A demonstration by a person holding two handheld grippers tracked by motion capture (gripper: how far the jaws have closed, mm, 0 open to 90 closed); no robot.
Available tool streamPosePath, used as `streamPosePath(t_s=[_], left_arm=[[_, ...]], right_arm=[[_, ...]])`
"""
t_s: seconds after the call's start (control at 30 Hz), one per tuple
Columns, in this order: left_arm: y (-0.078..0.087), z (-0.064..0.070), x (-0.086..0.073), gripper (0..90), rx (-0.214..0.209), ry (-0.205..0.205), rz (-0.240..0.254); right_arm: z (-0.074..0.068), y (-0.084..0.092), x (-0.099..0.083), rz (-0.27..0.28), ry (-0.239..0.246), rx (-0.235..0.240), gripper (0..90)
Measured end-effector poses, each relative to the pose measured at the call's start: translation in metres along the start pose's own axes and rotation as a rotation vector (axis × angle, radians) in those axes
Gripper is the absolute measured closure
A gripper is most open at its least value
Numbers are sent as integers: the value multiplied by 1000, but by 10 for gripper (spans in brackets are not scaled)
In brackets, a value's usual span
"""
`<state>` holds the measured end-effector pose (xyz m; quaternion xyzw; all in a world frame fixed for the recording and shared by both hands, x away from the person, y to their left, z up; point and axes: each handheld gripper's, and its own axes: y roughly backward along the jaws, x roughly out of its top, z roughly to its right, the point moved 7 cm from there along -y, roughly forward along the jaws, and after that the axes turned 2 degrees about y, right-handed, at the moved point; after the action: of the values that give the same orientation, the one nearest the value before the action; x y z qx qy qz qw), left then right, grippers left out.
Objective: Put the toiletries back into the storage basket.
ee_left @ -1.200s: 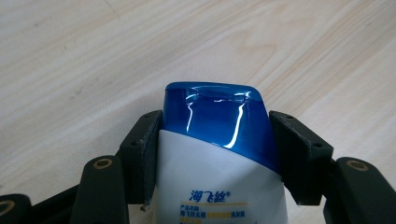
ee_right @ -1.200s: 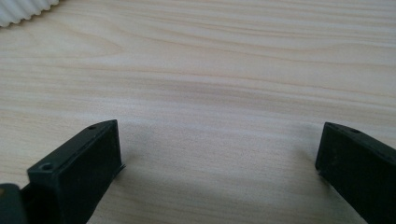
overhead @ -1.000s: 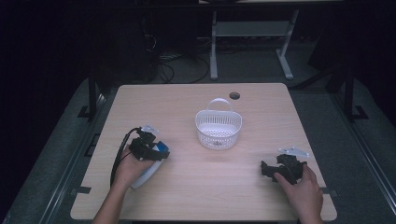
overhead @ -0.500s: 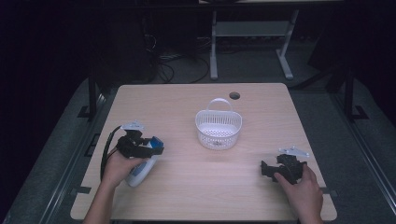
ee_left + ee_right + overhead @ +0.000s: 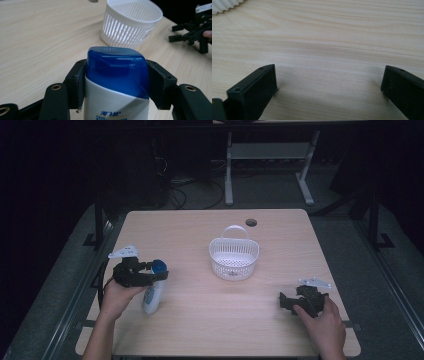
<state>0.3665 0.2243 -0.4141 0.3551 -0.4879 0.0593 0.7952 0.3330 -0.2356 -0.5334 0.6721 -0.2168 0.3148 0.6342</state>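
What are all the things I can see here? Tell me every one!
bottle: one, white with a blue cap, near the table's left side, squeezed in the left claw.
basket: one, white with a handle, middle of the table, nothing visible inside.
table: one, light wood, with a small round hole near its far edge.
desk frame: one, grey, on the dark floor behind the table.
cables: a tangle, black, on the floor behind the table.
left claw: one, black, shut on the bottle.
right claw: one, black, open, low over bare table at right.
hands: two, one behind each claw.
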Motion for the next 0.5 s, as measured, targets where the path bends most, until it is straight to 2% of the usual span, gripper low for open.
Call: streamPosePath(t_s=[0.5], left_arm=[[6, 7, 10, 398, -53, -40, 104]], right_arm=[[0, 0, 0, 0, 0, 0, 0]])
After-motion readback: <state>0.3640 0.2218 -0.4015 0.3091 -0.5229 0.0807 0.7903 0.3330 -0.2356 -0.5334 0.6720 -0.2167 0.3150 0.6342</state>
